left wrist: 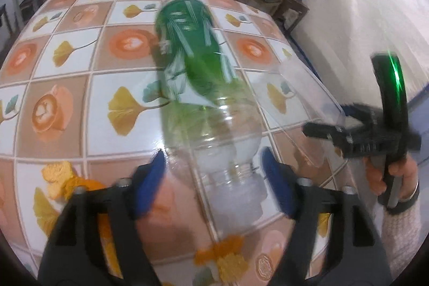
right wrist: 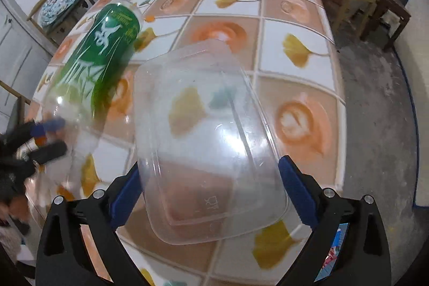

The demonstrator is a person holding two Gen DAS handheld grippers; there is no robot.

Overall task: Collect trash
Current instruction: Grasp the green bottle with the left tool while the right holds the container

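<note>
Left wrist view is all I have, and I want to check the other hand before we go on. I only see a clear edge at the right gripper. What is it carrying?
Observer: The right gripper holds a clear container, rectangular with rounded corners, gripped across its width.
Operator: Anything inside it?
Observer: It looks empty. The patterned tablecloth shows straight through it.
Operator: Is it touching my bottle?
Observer: In the right wrist view the bottle is to the left of the container. Their edges come very close, and I cannot tell whether they touch.
</note>
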